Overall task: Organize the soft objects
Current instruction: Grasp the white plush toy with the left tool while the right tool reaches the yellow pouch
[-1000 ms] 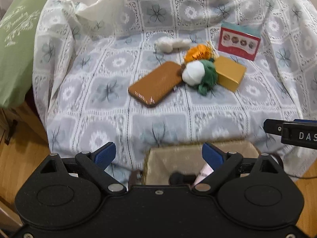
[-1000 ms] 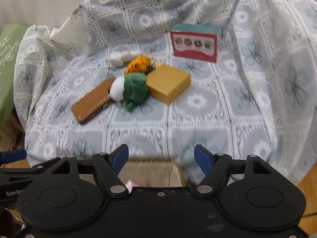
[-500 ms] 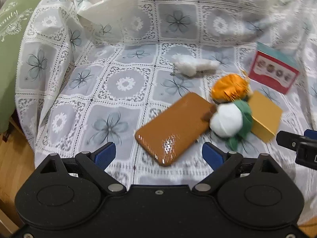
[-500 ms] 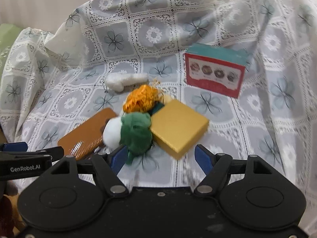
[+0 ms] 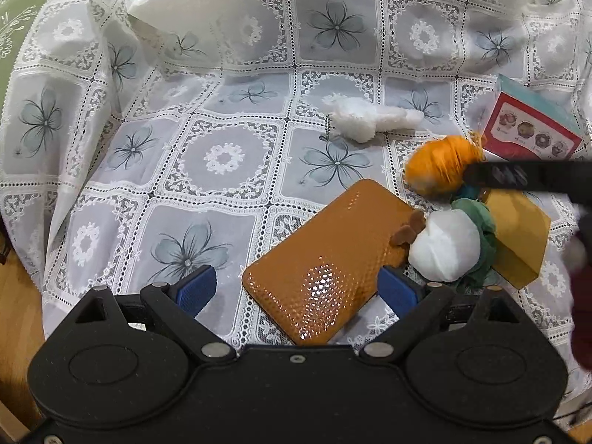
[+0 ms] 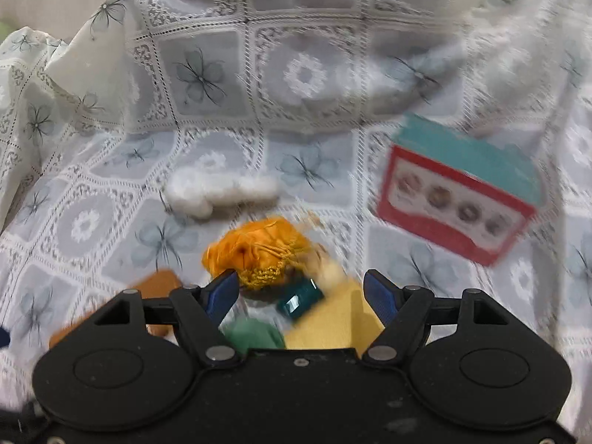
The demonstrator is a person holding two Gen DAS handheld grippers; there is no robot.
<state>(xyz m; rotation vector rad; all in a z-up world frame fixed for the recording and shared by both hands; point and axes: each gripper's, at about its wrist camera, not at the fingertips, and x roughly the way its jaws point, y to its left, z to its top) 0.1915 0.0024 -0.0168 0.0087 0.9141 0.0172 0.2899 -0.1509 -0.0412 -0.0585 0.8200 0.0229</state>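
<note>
Just ahead of the right gripper (image 6: 300, 290), jaws spread wide, sits an orange pouch (image 6: 259, 251), crumpled, with tasselled cord. Left gripper (image 5: 296, 288) also gapes, empty.

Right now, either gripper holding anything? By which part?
Nothing held. Left gripper is open over the brown case; right gripper is open near the orange pouch.
</note>
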